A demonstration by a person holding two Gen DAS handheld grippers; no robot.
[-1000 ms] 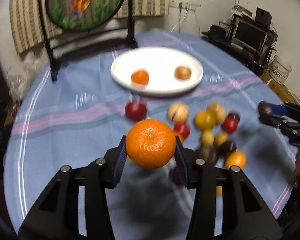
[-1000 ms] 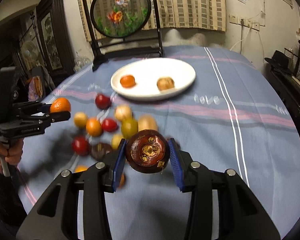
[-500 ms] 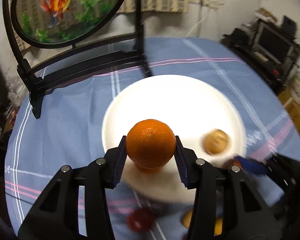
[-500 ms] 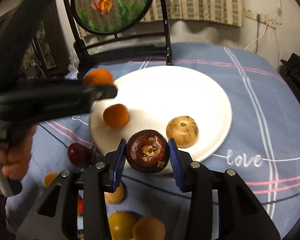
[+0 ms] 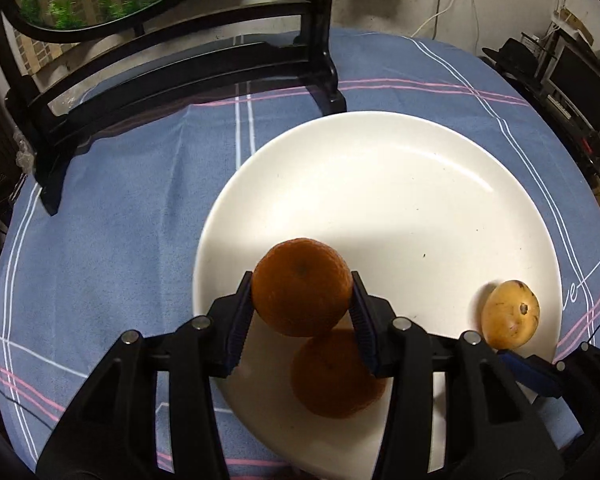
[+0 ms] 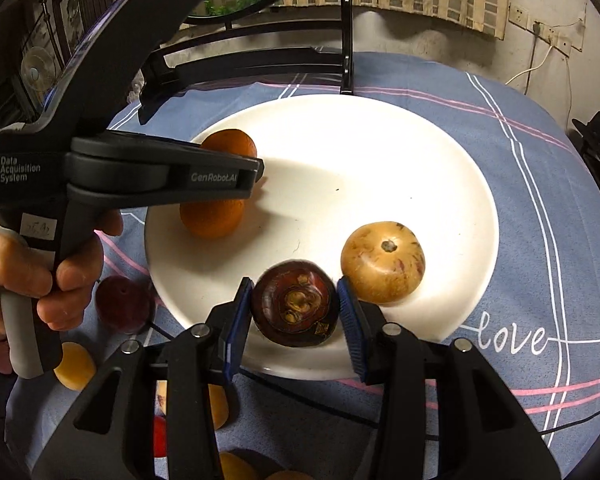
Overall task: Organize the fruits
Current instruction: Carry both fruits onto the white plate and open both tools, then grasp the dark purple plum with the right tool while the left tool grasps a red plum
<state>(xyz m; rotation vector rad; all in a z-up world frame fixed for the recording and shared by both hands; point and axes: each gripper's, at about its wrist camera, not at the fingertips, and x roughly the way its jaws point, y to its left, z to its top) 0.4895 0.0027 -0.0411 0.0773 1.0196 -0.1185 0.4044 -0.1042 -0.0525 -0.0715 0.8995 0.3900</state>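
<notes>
Fingers of the left gripper clamp an orange above the white plate, while the right gripper grips a dark purple fruit over its near rim.

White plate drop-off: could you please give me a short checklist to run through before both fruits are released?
1. Left hand-held gripper shut on the round orange tangerine: ok.
2. Right hand-held gripper shut on the dark purple mangosteen: ok.
3. Both fruits over the white round plate: ok.
4. Spot under the tangerine free: not ok, a second orange fruit lies below.
5. Mangosteen clear of the tan round fruit: ok, barely.
6. Height above plate: cannot tell.
</notes>
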